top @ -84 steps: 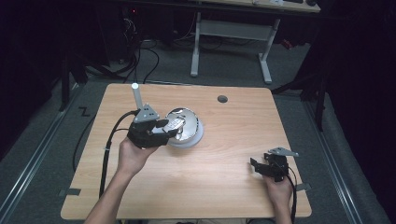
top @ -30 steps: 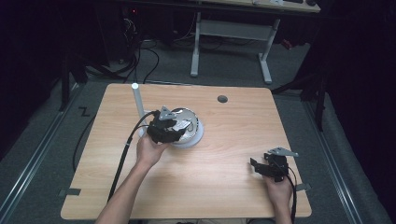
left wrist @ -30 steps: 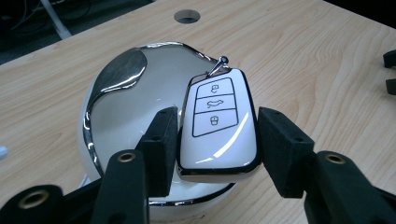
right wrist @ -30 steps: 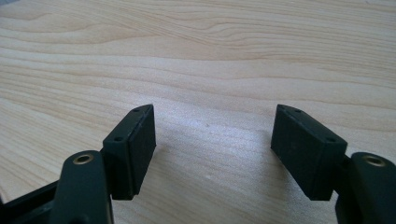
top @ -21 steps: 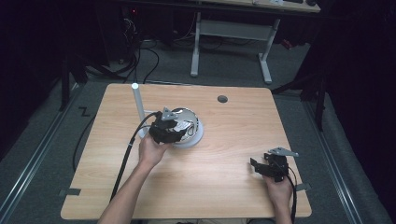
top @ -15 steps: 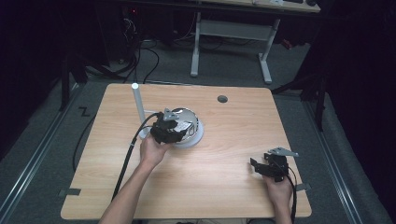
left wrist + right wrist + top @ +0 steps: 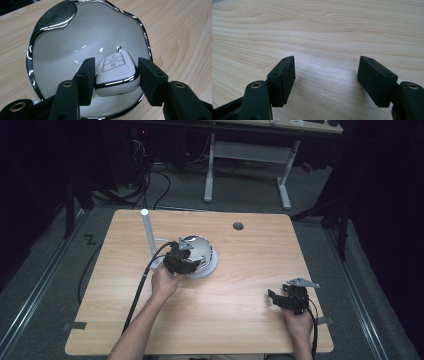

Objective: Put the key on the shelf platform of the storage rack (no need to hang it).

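A person's left gripper reaches into a white dish with a wavy chrome rim, its two black jaws set either side of a white car key fob; the jaw pads sit at or just off the fob's sides, and whether they press it cannot be told. The fob lies in the dish toward its 5 o'clock rim. In the high view the dish stands just left of the wooden table's centre, with a white upright post just beside it at 9 o'clock. The right gripper rests near the table's 4 o'clock corner, jaws spread wide over bare wood, with open tabletop between it and the dish.
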### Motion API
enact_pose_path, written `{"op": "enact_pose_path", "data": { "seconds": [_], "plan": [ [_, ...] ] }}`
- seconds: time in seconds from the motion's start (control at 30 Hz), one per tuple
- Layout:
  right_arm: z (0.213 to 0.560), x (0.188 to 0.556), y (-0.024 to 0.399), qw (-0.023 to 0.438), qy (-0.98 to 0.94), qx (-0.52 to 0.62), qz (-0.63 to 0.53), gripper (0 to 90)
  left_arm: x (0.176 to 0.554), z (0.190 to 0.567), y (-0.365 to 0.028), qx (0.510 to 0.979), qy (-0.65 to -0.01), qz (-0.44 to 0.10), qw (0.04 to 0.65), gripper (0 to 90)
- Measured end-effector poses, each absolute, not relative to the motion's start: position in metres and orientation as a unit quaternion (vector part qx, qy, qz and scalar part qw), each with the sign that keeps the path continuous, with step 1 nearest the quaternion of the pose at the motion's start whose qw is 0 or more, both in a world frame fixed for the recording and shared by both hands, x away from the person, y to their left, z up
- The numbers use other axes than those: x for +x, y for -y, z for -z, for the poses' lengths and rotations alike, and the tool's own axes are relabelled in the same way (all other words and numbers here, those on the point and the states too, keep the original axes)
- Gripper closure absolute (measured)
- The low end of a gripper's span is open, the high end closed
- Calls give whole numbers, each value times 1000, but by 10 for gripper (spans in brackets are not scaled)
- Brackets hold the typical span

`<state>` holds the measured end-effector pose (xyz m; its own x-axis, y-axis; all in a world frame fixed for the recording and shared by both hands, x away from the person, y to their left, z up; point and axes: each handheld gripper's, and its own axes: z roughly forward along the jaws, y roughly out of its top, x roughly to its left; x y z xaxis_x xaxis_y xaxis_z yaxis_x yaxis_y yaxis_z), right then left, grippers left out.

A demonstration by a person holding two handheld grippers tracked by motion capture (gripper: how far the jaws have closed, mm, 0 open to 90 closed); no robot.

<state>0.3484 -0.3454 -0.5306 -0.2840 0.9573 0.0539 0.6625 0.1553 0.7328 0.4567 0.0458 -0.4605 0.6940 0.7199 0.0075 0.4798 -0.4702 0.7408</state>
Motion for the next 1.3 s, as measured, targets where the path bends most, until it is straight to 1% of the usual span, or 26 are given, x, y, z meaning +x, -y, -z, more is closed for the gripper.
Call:
{"op": "enact_pose_path", "data": {
  "seconds": [0.2, 0.4, 0.7, 1.0, 1.3],
  "plan": [
    [530, 348, 346, 219, -728, 557, -336, 313, 457, 461, -48, 840, -363, -164, 369, 492],
    [530, 348, 346, 218, -728, 557, -336, 313, 455, 456, -51, 833, -366, -162, 383, 415],
    [530, 348, 346, 218, -727, 557, -336, 313, 452, 450, -58, 828, -366, -160, 394, 362],
    [531, 348, 345, 220, -727, 557, -336, 313, 445, 445, -79, 813, -384, -160, 407, 329],
    [531, 348, 345, 222, -728, 557, -332, 314, 437, 442, -97, 802, -396, -165, 416, 320]
  ]
}}
